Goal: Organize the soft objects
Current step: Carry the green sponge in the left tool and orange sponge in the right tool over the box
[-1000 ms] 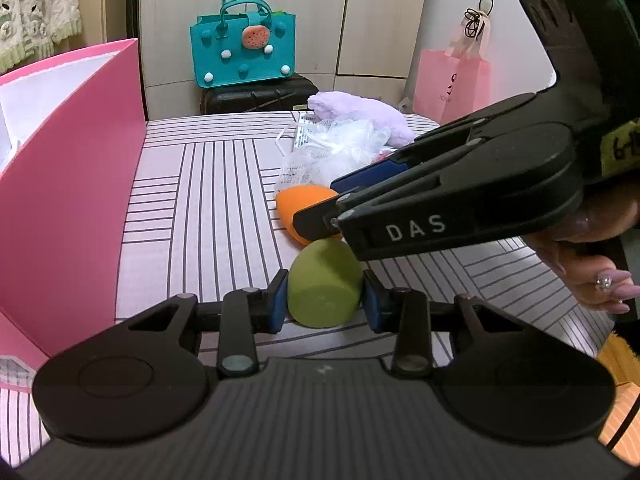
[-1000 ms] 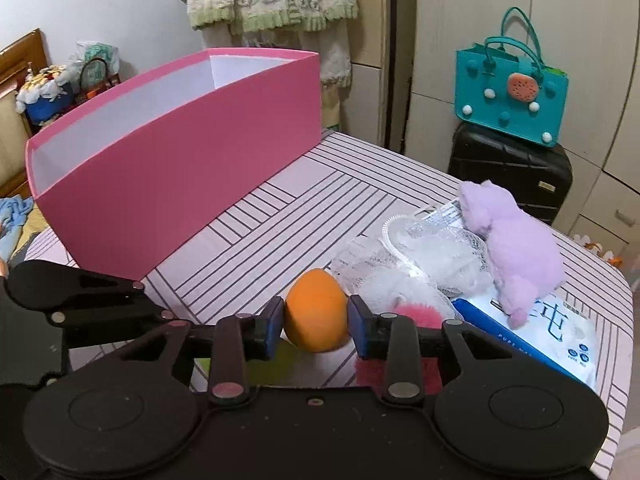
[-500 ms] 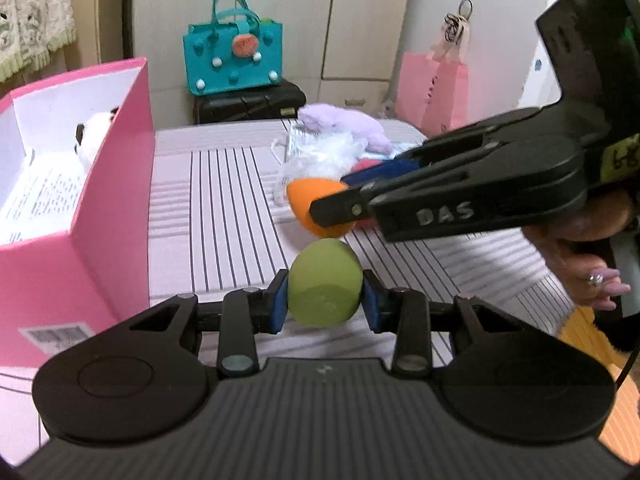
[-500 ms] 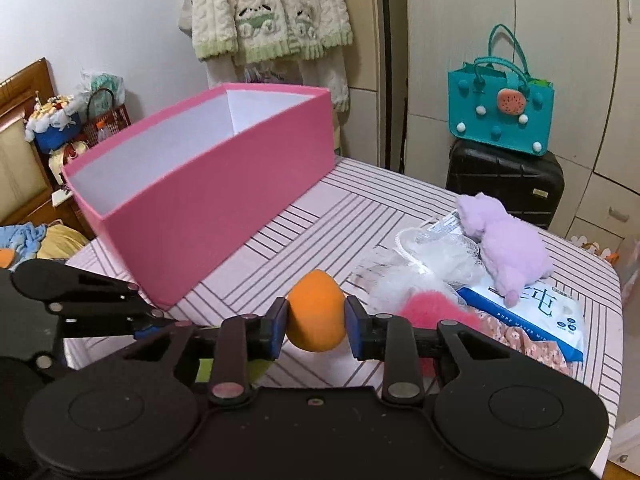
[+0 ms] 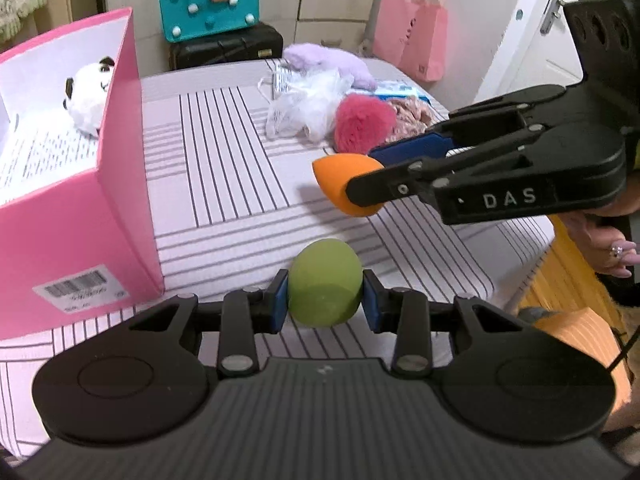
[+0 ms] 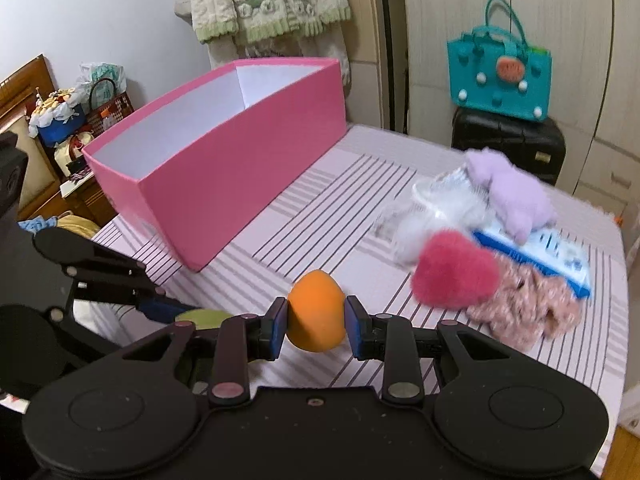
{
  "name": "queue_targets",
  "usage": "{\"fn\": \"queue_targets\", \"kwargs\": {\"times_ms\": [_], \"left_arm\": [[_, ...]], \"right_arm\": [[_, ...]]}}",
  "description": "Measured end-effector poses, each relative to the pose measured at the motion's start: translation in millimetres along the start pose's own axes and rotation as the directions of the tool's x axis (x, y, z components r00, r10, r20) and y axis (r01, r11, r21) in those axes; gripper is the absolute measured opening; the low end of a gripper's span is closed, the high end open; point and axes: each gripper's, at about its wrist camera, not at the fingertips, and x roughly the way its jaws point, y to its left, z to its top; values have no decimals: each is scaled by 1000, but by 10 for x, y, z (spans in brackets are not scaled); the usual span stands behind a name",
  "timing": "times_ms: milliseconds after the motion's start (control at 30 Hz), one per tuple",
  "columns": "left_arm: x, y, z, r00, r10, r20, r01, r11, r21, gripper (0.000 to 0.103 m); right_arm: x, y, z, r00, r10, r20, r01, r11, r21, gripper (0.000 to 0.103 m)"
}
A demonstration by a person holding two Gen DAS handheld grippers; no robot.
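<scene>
Left tongs (image 5: 324,294) clamp my green sponge (image 5: 323,282), tip up; right tongs (image 6: 316,326) clamp the orange sponge (image 6: 316,312), tip up. Both hang over bare striped table (image 5: 224,184) beside the pink box (image 5: 120,216).

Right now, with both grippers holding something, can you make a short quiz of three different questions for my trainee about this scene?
1. True or false: the pink box already holds a panda plush.
2. Which sponge does the left gripper grip between its fingers?
A. orange
B. green
C. none
3. Fill in: the orange sponge is held by the ___ gripper.

Key:
1. True; it lies inside, on a printed sheet.
2. B, the green sponge.
3. Right.
</scene>
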Motion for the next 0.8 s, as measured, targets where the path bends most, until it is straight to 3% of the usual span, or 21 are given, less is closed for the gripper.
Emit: {"fn": "queue_targets", "kwargs": {"times_ms": [400, 567, 800], "left_arm": [[-337, 162, -25, 998, 25, -52, -25, 1000, 12, 36], [-516, 314, -6, 991, -65, -119, 61, 997, -42, 36], [-869, 469, 55, 985, -75, -153, 70, 997, -36, 36]], "right_arm": [[-94, 203, -53, 995, 74, -63, -71, 996, 45, 35], [-144, 315, 11, 988, 114, -100, -107, 992, 69, 35], [-298, 439, 182, 976, 173, -133, -159, 981, 108, 36]]}}
